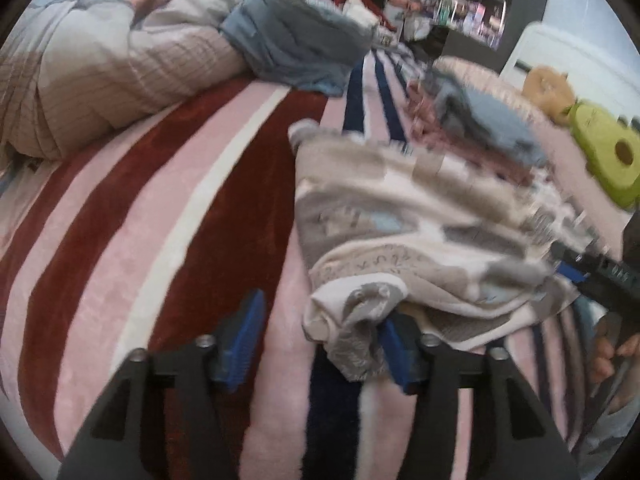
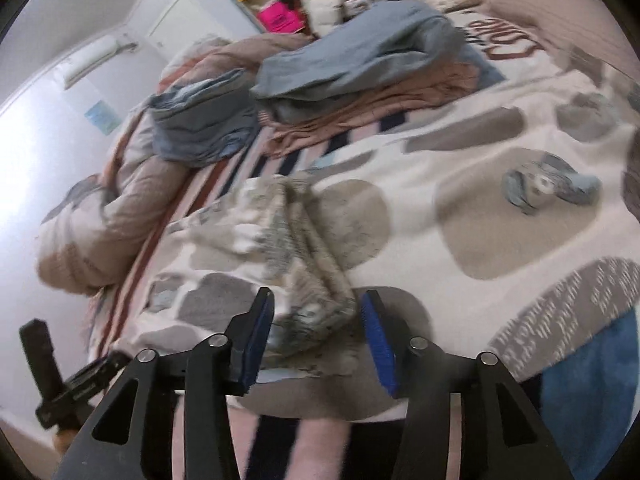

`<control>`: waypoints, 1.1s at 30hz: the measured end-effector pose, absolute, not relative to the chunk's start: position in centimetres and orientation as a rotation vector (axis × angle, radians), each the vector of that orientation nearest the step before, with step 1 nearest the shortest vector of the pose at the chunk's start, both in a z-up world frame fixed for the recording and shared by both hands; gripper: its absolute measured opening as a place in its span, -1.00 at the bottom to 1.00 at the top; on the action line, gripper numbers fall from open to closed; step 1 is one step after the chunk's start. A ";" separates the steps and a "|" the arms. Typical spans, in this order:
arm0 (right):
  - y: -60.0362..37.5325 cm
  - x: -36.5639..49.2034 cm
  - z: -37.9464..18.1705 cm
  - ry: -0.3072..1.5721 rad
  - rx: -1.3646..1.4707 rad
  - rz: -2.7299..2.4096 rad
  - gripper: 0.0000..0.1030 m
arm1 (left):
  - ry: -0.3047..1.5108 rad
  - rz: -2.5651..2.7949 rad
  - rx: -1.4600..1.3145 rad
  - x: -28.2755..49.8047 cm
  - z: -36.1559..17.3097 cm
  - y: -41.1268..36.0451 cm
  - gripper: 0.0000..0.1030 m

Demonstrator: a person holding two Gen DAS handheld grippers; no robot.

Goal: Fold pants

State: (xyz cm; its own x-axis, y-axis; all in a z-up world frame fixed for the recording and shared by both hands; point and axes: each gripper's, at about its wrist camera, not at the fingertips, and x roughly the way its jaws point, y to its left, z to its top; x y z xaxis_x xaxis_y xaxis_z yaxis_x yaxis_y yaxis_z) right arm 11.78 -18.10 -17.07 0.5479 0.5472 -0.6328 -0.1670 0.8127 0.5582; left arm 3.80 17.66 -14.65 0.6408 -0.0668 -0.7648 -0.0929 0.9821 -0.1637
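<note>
I've got both grippers, left gripper and right gripper, jaws apart astride bunched corners of the grey-and-cream patterned fleece pants, ready to pinch for folding.

light: even indoor, fairly bright, soft shadows only
glare: left of the right gripper the white wall blows out
blur: motion smear on the pants ahead of the left gripper; shelves far ahead are soft
distortion: strong fisheye, black vignette at corners, stripes of the blanket bow
</note>
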 end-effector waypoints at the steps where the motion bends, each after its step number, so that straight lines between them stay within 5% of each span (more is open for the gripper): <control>1: -18.1 11.9 -16.6 0.882 0.465 0.450 0.12 | 0.853 0.004 -0.218 3.8 -13.8 17.9 0.21; 3: -17.7 12.3 -15.9 0.849 0.418 0.447 0.29 | 0.821 -0.030 -0.246 4.2 -12.6 17.9 0.32; 8: -15.4 15.0 -17.4 0.946 0.327 0.485 0.23 | 0.800 -0.033 -0.295 5.8 -11.4 17.7 0.33; 10: -15.1 15.2 -18.0 0.935 0.305 0.470 -0.46 | 0.812 -0.029 -0.302 6.4 -11.6 17.5 0.33; 14: -16.2 15.3 -18.0 0.921 0.353 0.448 -0.77 | 0.853 0.015 -0.270 7.2 -12.7 17.2 0.33; 20: -16.0 15.4 -18.3 0.960 0.298 0.461 -0.67 | 0.943 0.024 -0.293 8.8 -14.8 17.2 0.33; 25: -18.9 14.4 -17.9 0.943 0.419 0.447 -0.08 | 0.942 -0.014 -0.282 8.4 -14.9 16.7 0.30; 29: -22.3 13.0 -17.9 0.932 0.489 0.408 -0.03 | 0.986 -0.012 -0.235 7.3 -16.0 16.4 -0.04; 33: -24.5 12.4 -17.8 0.923 0.540 0.377 -0.03 | 1.032 0.011 -0.216 6.5 -17.4 16.6 -0.02</control>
